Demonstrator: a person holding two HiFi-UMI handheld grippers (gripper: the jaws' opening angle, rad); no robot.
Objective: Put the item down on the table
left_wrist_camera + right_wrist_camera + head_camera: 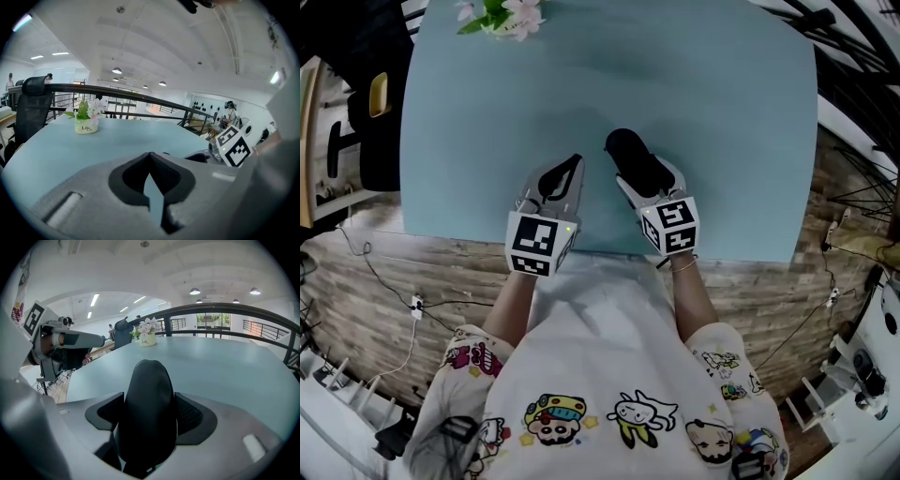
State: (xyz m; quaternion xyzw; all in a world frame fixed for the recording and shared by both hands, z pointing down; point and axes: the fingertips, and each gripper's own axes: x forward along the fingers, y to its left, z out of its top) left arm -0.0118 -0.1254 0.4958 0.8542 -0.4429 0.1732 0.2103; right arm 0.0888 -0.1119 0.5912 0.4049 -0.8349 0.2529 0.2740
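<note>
The right gripper was clamped on the black item, a smooth, rounded thing that bulged up between its dark pads, and it hung over the near part of the table, pointing down at a slant; whether the item touched the top yet could not be told. The left gripper was just beside it, its jaws together at the tips and holding nothing. The main risk looked to be letting go too high: so glossy and rounded a shape would likely rock or slide, and with the near edge close behind, it could go off onto the floor. A tilted release might also leave it tipped on its side, and the idle left gripper was near enough to knock it. The tabletop was pale blue, flat and bare except for a small pot of flowers at the far end, well apart from both grippers. Around it were wood-look flooring with loose cables, a dark office chair, a black railing and ceiling lights.
</note>
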